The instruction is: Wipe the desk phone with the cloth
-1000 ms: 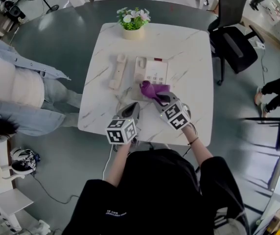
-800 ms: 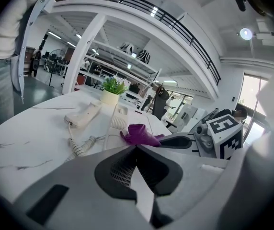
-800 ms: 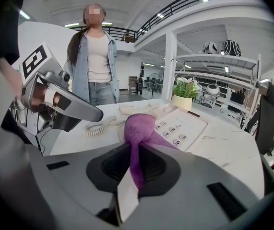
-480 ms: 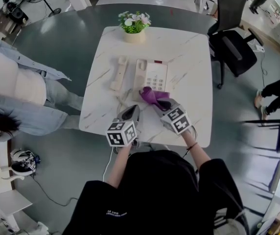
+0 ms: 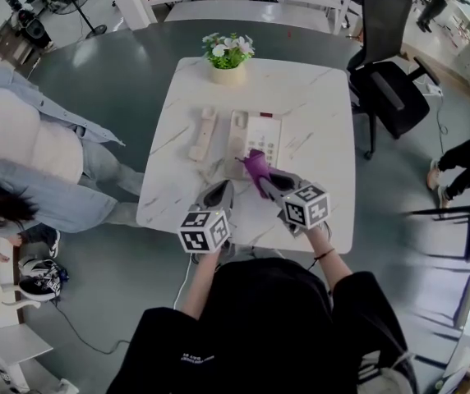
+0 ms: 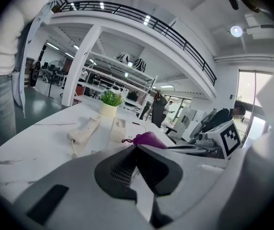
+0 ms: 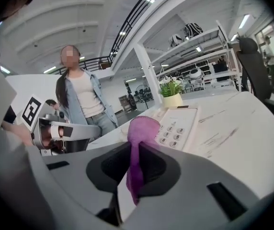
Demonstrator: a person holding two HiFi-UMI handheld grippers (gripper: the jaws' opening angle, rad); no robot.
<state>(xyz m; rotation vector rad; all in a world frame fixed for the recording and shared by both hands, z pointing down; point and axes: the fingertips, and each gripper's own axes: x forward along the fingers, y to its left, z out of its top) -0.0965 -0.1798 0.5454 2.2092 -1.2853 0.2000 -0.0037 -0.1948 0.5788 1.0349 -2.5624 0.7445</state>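
One flowerpot (image 5: 228, 71) behind desk phone (image 5: 257, 135).

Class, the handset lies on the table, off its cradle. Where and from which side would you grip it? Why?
Probably grip the handset at its slim middle, from above, jaws across its width: it lies flat, its ends are bulkier, and the phone base sits beside it.

An open-plan office hall: a black swivel office chair (image 5: 387, 80) beside a white marble-topped square table (image 5: 321, 109) bearing a cream desk phone (image 5: 260, 131), under a railed mezzanine (image 6: 142, 19).
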